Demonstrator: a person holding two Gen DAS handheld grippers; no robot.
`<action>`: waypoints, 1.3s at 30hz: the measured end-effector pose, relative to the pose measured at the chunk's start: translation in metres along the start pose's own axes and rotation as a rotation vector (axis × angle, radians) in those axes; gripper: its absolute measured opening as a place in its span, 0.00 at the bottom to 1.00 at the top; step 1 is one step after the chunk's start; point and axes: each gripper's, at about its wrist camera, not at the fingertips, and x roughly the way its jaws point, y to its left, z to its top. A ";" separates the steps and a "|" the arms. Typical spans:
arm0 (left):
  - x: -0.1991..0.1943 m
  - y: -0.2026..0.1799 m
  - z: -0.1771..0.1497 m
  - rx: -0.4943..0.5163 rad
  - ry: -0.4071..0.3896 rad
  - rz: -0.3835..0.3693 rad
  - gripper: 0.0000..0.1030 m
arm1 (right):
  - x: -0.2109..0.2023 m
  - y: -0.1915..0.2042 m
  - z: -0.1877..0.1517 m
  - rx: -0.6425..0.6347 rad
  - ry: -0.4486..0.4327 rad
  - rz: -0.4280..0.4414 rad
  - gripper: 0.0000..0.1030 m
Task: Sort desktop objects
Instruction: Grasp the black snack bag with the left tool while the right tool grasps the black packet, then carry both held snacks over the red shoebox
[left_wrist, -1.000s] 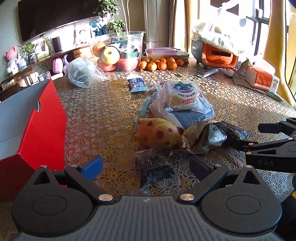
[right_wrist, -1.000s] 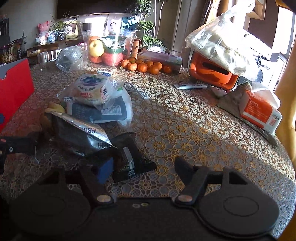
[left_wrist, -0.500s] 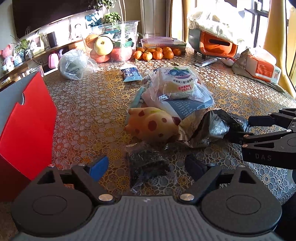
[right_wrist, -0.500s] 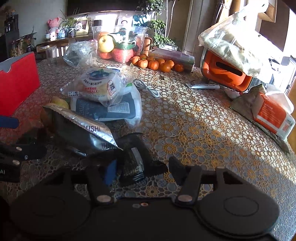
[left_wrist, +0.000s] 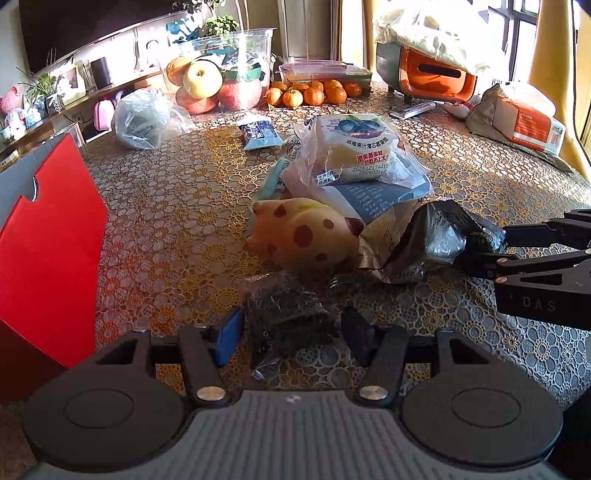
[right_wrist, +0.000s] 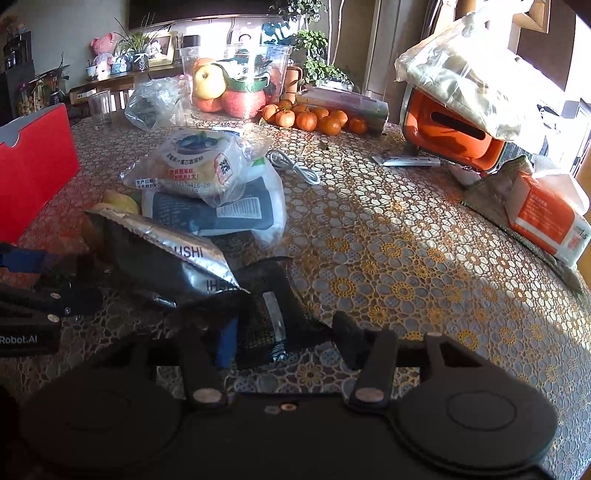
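The left gripper (left_wrist: 291, 332) sits low over the patterned tablecloth (left_wrist: 166, 221) with its jaws closing around a small clear packet of dark contents (left_wrist: 291, 317). The blue pad stands just beside the packet's left edge; the black pad on the right stands slightly clear. Whether either pad presses the wrapper cannot be told, since the clear film blurs its outline. The packet's near end is cut off behind the gripper body.

The right gripper (right_wrist: 284, 339) has its jaws closing as well, with a black mesh-patterned packet (right_wrist: 269, 314) between them. The left pad is in deep shadow, so contact there cannot be confirmed; the right pad stands apart from the packet's edge. In the left wrist view this gripper enters from the right edge, its fingertips at the dark end of a crumpled foil bag (left_wrist: 413, 240).

The foil bag (right_wrist: 162, 258) lies open and partly covers the black packet. Behind it, a spotted soft toy (left_wrist: 306, 236) is half hidden in the right wrist view. A wrapped cake (left_wrist: 354, 147) rests on a dark-printed bag (right_wrist: 221, 214). A red box (left_wrist: 44, 251) stands at the left, cut off by the frame. Tangerines (left_wrist: 314, 94) and a fruit container (left_wrist: 221, 81) sit at the far edge.
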 end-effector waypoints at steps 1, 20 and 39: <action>0.000 0.000 0.000 0.000 0.002 0.000 0.53 | 0.000 0.001 0.000 -0.006 0.002 -0.007 0.51; -0.010 0.017 -0.002 -0.070 0.005 -0.019 0.36 | -0.017 -0.009 0.000 0.104 0.032 -0.049 0.48; -0.069 0.026 0.002 -0.074 -0.082 -0.012 0.36 | -0.078 0.004 0.014 0.111 -0.054 -0.029 0.48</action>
